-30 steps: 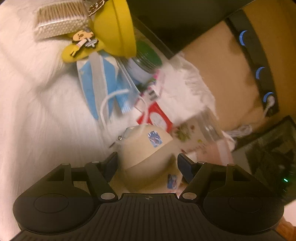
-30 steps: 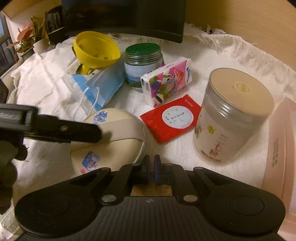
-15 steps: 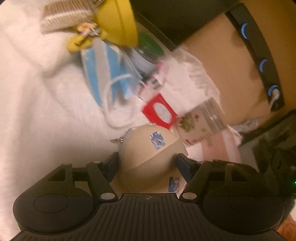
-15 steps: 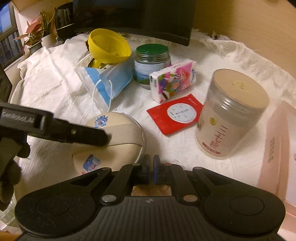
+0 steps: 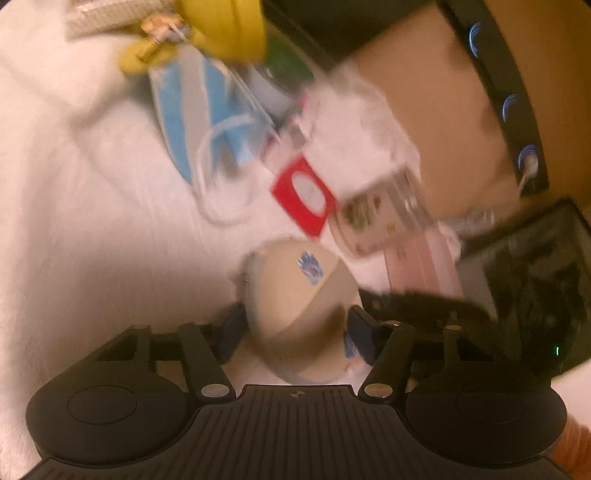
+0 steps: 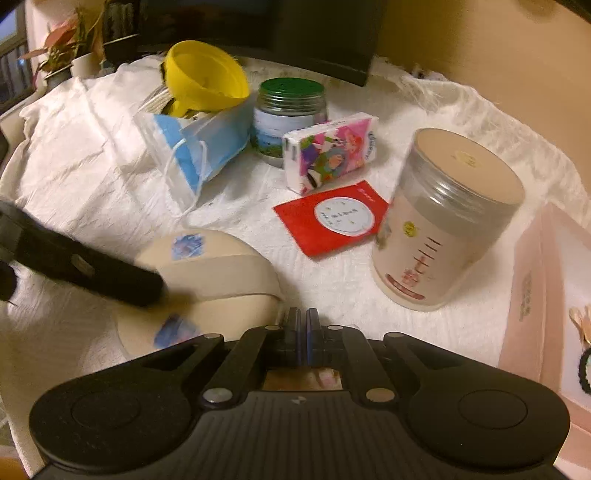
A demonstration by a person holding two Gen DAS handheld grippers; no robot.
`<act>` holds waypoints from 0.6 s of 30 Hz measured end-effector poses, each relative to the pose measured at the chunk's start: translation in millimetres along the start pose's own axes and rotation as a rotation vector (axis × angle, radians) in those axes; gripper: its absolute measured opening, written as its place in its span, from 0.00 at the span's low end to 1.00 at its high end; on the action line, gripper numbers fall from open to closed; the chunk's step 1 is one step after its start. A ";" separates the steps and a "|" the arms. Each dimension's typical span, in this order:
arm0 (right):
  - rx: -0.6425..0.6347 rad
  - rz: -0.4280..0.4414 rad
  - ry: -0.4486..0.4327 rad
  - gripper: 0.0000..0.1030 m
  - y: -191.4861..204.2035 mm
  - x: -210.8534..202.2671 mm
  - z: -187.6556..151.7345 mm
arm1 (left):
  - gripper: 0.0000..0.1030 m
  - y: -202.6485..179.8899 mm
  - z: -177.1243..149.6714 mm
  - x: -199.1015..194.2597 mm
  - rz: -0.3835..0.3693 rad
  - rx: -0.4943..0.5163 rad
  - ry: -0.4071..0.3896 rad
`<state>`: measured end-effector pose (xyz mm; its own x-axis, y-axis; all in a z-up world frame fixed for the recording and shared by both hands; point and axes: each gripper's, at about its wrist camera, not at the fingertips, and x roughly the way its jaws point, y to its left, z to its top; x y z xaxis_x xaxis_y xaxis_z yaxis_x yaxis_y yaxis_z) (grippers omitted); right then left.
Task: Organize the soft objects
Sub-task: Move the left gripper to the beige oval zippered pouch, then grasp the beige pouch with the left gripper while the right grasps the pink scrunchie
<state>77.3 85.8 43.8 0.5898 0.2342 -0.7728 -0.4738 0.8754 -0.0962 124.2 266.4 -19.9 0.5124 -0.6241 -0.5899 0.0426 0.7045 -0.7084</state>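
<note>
A round beige pouch (image 5: 295,295) with blue stickers sits between the fingers of my left gripper (image 5: 295,328), which is shut on its sides. In the right wrist view the same pouch (image 6: 207,273) lies on the white cloth at lower left, with the left gripper's black finger (image 6: 88,266) against it. My right gripper (image 6: 301,325) is shut and empty, just right of the pouch. A blue face mask pack (image 6: 199,147), a pink tissue pack (image 6: 328,151) and a red packet (image 6: 332,218) lie beyond.
A tall beige-lidded jar (image 6: 443,229) stands at right, a green-lidded jar (image 6: 288,110) and a yellow bowl (image 6: 203,77) at the back. A pink box (image 6: 535,288) is at the right edge. A dark monitor (image 6: 295,33) stands behind. White cloth (image 6: 74,147) covers the table.
The left gripper has tightened on the pouch and swung with it; the left view is now blurred. The right gripper has drawn back a little and stays shut.
</note>
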 end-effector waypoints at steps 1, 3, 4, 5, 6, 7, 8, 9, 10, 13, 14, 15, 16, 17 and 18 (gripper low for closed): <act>-0.001 0.010 -0.002 0.04 0.3 -1.0 0.0 | 0.58 2.7 0.9 0.5 0.004 -0.032 -0.020; 0.011 0.030 -0.004 0.04 -1.8 -3.1 0.1 | 0.60 5.2 1.2 1.1 0.006 -0.078 -0.047; 0.023 0.036 -0.007 0.04 -3.7 -4.4 0.2 | 0.62 3.8 0.6 1.7 0.002 -0.075 -0.046; 0.032 0.036 -0.006 0.04 -5.5 -5.0 0.2 | 0.63 1.0 -0.1 2.4 -0.001 -0.055 -0.037; 0.034 0.031 -0.003 0.04 -6.3 -4.8 -0.1 | 0.63 -1.6 -0.3 2.8 -0.007 -0.038 -0.029; 0.033 0.024 0.000 0.04 -7.3 -4.1 -0.9 | 0.63 -2.4 -0.7 2.1 -0.022 -0.034 -0.028; 0.032 0.019 0.003 0.04 -8.6 -3.5 -2.3 | 0.61 -1.0 -0.8 -0.3 -0.049 -0.044 -0.036; 0.037 0.021 0.005 0.04 -10.2 -3.3 -3.9 | 0.51 0.5 -0.4 -2.7 -0.067 -0.059 -0.054; 0.044 0.025 0.004 0.04 -11.9 -4.1 -5.0 | 0.42 1.2 0.5 -6.0 -0.072 -0.075 -0.078; 0.055 0.057 -0.013 0.05 -16.4 -11.2 -6.4 | 0.42 3.3 3.4 -15.0 -0.090 -0.081 -0.087; 0.060 0.060 -0.020 0.05 -18.7 -14.7 -7.2 | 0.42 0.6 3.7 -16.0 -0.099 -0.065 -0.083; 0.070 0.068 -0.024 0.05 -21.6 -18.2 -7.9 | 0.42 -1.7 3.4 -18.1 -0.108 -0.046 -0.079; 0.087 0.073 -0.024 0.05 -25.7 -23.5 -9.5 | 0.42 -4.3 3.6 -18.9 -0.117 -0.036 -0.078; 0.100 0.079 -0.025 0.07 -29.1 -28.5 -10.6 | 0.42 -5.4 4.0 -19.9 -0.124 -0.033 -0.076; 0.114 0.087 -0.030 0.12 -32.1 -35.5 -13.3 | 0.41 -6.8 4.3 -19.8 -0.126 -0.031 -0.073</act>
<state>62.9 43.7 66.0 0.5697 0.3221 -0.7561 -0.4478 0.8931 0.0430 117.4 275.5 -1.7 0.5662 -0.6795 -0.4666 0.0841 0.6107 -0.7874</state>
